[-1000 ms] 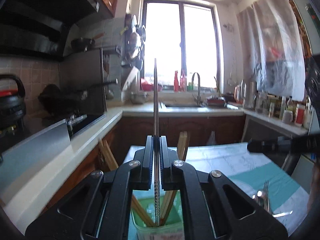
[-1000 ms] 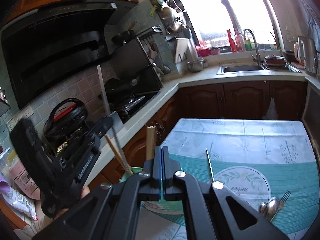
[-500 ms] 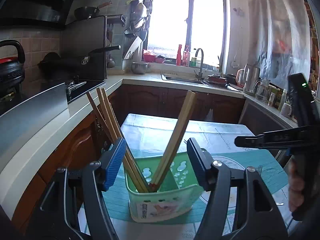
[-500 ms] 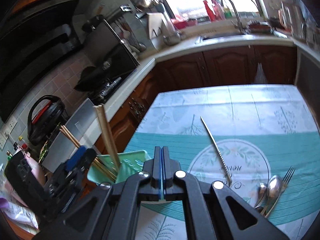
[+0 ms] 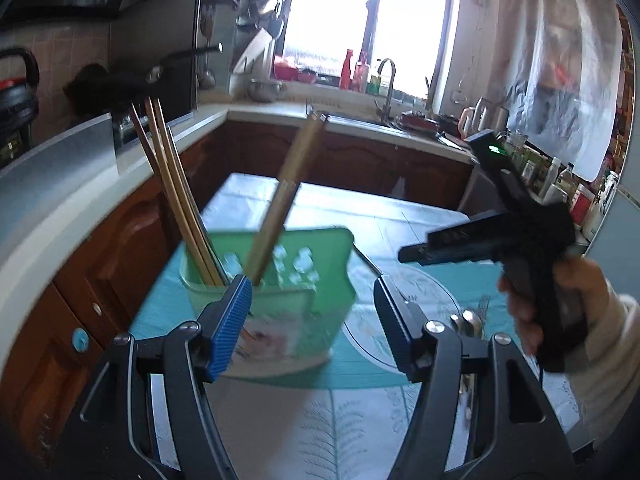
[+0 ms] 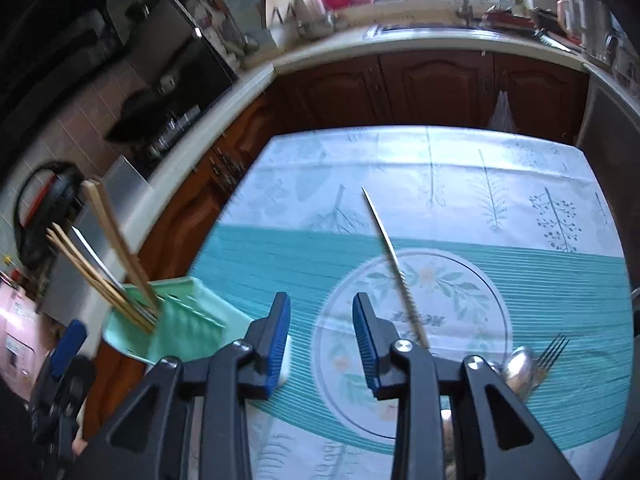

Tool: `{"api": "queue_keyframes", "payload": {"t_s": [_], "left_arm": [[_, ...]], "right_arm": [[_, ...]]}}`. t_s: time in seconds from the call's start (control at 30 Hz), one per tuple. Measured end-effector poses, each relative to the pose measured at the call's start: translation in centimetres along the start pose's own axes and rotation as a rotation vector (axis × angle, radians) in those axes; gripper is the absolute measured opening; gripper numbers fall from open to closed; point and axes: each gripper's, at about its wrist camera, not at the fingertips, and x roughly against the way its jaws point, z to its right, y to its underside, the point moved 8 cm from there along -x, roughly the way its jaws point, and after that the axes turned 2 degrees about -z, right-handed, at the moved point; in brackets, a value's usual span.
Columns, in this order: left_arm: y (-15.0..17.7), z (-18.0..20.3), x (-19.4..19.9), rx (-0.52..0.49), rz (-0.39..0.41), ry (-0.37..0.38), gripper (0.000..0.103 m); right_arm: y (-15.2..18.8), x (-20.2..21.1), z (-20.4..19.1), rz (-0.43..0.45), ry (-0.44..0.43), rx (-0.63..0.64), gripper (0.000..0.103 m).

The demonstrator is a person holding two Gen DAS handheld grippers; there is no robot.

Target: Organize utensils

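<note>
Chopsticks (image 5: 172, 200) stand in green holder (image 5: 320, 256); its label unreadable.

Green caddy (image 5: 276, 276) before left fingers (image 5: 230, 316)

Both wrist views close above table (image 6: 440, 168), facing window; share blurred, probably same caddy (image 5: 320, 256)

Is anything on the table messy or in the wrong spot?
Yes. One metal chopstick lies alone, slanted across the tablecloth, while the wooden chopsticks stand in the green holder. A spoon and fork also lie loose.
</note>
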Motion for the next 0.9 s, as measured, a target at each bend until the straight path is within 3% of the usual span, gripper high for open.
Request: {"api": "queue_keyframes", "payload": {"t_s": [0.3,0.7,0.9], "left_arm": [[3.4,-0.1,-2.9,0.083,-0.076,0.040,0.061],[4.3,0.2,-3.5,0.073,-0.058,0.051,0.061],[4.2,-0.1,-3.6,0.093,-0.064,0.056,0.061]], "right_arm": [[-0.9,-6.2,3.8,-0.226,0.115,0.042,0.032],[-2.8,-12.1,5.0,-0.385,0.187,0.076,0.032],[-3.0,-13.3,5.1,-0.452,0.219,0.110,0.021]]}}
